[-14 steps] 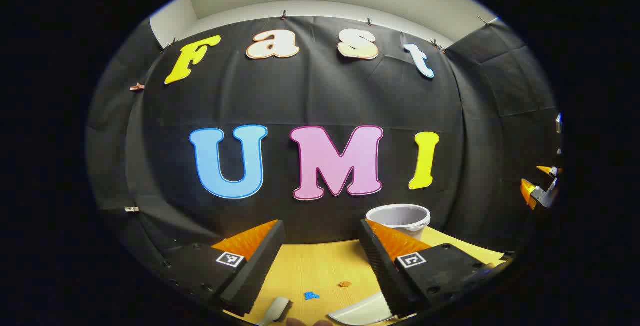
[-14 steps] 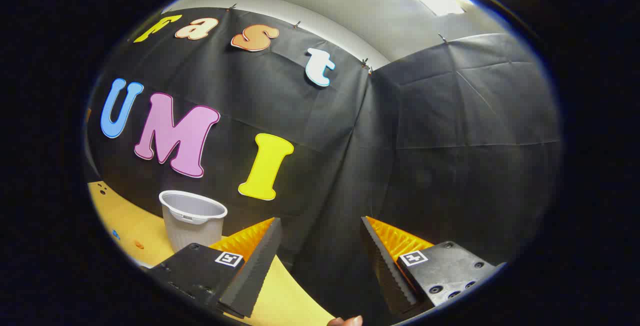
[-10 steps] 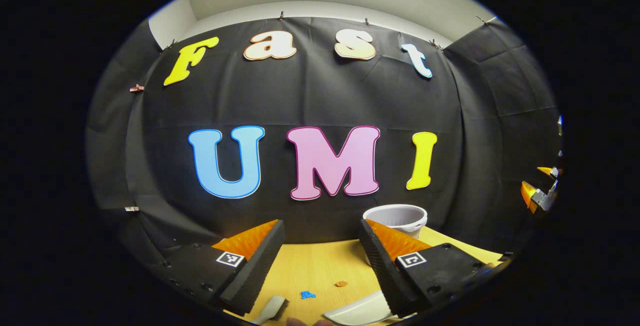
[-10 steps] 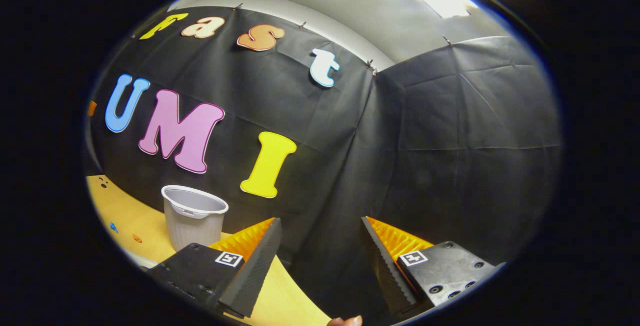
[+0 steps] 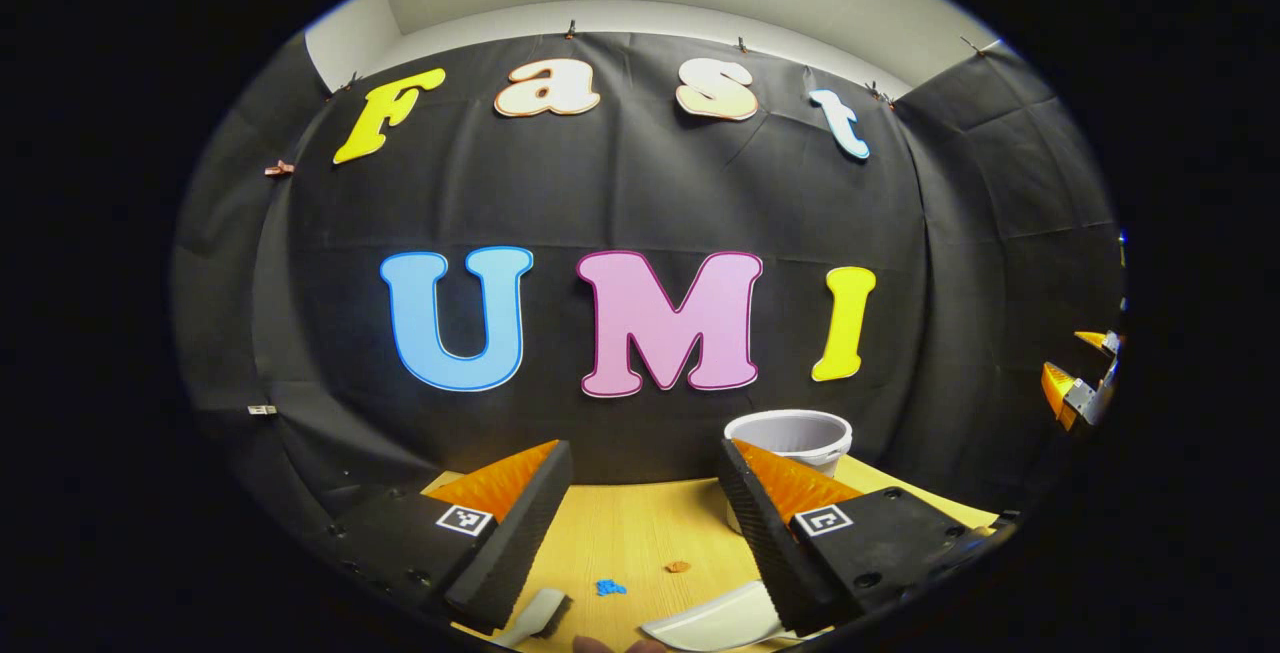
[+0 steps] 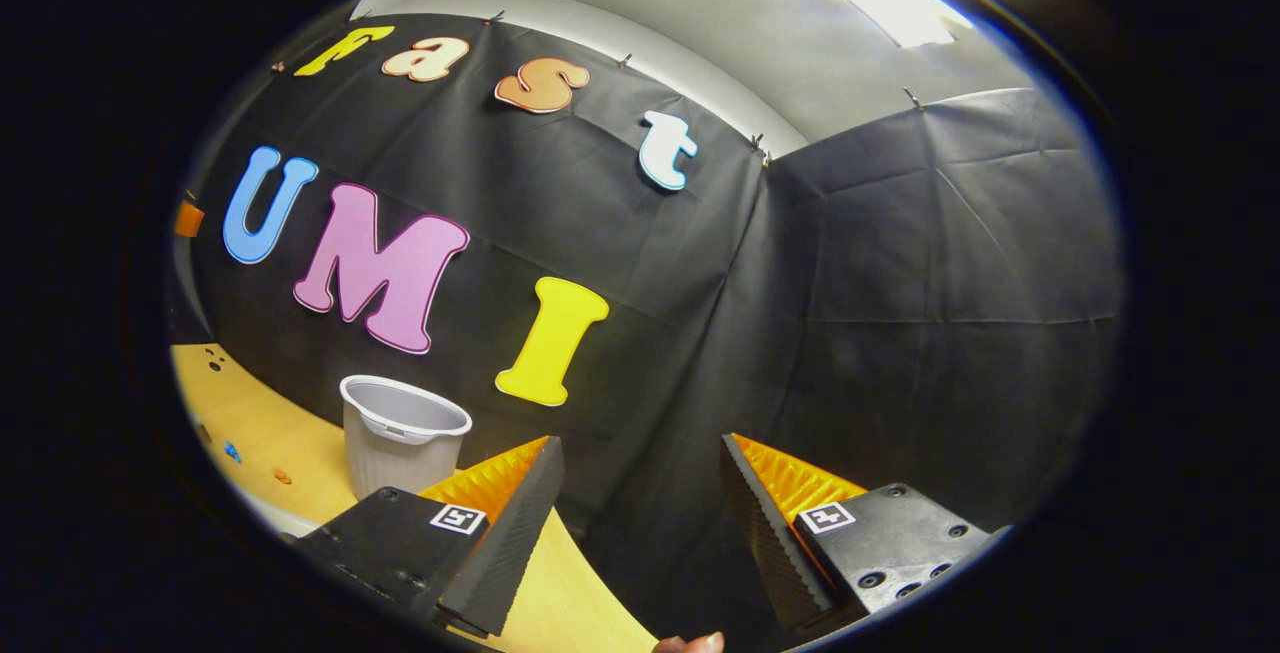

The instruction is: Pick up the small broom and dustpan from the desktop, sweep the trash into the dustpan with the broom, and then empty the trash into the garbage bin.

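Barely anything has shifted since a moment ago: my right gripper (image 6: 640,503) swung a touch so the bin (image 6: 402,433) slid a bit toward the middle of its view, and my left gripper (image 5: 645,508) dipped slightly, nudging the stuff on the worktop (image 5: 640,533) lower in frame. Both grippers are spread wide and holding nothing.

Looking down past the left gripper, the broom (image 5: 535,615) pokes in at the near edge of the worktop, with the dustpan (image 5: 715,621) just to its right, also at the near edge. Between them and the bin sit a blue scrap (image 5: 608,588) and a brownish scrap (image 5: 678,566). The bin stands at the far edge by the wall.

My guess is both tools are light, stiff plastic, probably a bit slick, so I'd take the broom by its handle rather than the bristles, and the dustpan by its handle end, squeezing firmly so neither twists. I can't see either handle properly from here though.
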{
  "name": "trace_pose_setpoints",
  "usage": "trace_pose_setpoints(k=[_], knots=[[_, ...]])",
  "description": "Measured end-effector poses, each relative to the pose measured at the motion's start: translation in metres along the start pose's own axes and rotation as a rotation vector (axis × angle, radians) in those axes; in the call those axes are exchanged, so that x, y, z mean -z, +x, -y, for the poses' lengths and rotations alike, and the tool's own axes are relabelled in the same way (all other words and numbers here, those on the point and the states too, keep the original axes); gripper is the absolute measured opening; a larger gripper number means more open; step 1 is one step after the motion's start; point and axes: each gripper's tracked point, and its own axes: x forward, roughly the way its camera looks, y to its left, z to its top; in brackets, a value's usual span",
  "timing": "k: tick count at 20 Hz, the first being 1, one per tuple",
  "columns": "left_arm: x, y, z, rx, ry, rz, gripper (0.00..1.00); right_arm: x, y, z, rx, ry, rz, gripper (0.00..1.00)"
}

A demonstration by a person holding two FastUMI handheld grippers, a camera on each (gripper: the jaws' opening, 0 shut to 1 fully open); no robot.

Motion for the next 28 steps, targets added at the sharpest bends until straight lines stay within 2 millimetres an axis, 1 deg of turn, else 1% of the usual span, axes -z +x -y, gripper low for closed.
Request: trace_pose_setpoints(k=[4,6,11,15,16,18,19,22,24,26,28], knots=[[0.002,-0.004,-0.016,-0.006,-0.002,-0.002,0.94,-0.007,-0.011,-0.022,-0.031,0.008,-0.005,0.97],[0.007,-0.006,-0.028,-0.014,0.001,-0.01,0.94,-0.011,-0.017,-0.04,-0.07,0.026,-0.016,0.97],[0.019,-0.01,-0.063,-0.041,-0.001,-0.027,0.94,-0.011,-0.049,-0.106,-0.239,0.09,-0.083,0.98],[0.032,-0.014,-0.101,-0.073,0.014,-0.043,0.94,0.003,-0.079,-0.162,-0.361,0.099,-0.16,0.98],[0.037,-0.014,-0.11,-0.084,0.015,-0.049,0.94,0.008,-0.089,-0.176,-0.393,0.094,-0.182,0.96],[0.045,-0.017,-0.13,-0.107,0.02,-0.059,0.94,0.023,-0.108,-0.204,-0.462,0.075,-0.234,0.98],[0.05,-0.018,-0.139,-0.121,0.022,-0.064,0.94,0.034,-0.119,-0.219,-0.499,0.062,-0.268,0.98],[0.062,-0.022,-0.163,-0.154,0.019,-0.084,0.94,0.067,-0.149,-0.255,-0.61,0.008,-0.405,0.98],[0.072,-0.025,-0.176,-0.172,0.011,-0.1,0.94,0.09,-0.17,-0.276,-0.687,-0.024,-0.508,0.98],[0.083,-0.025,-0.189,-0.186,0.017,-0.116,0.94,0.119,-0.187,-0.294,-0.746,-0.054,-0.624,0.98],[0.096,-0.029,-0.205,-0.211,0.028,-0.14,0.94,0.14,-0.197,-0.304,-0.782,-0.064,-0.737,0.97]])
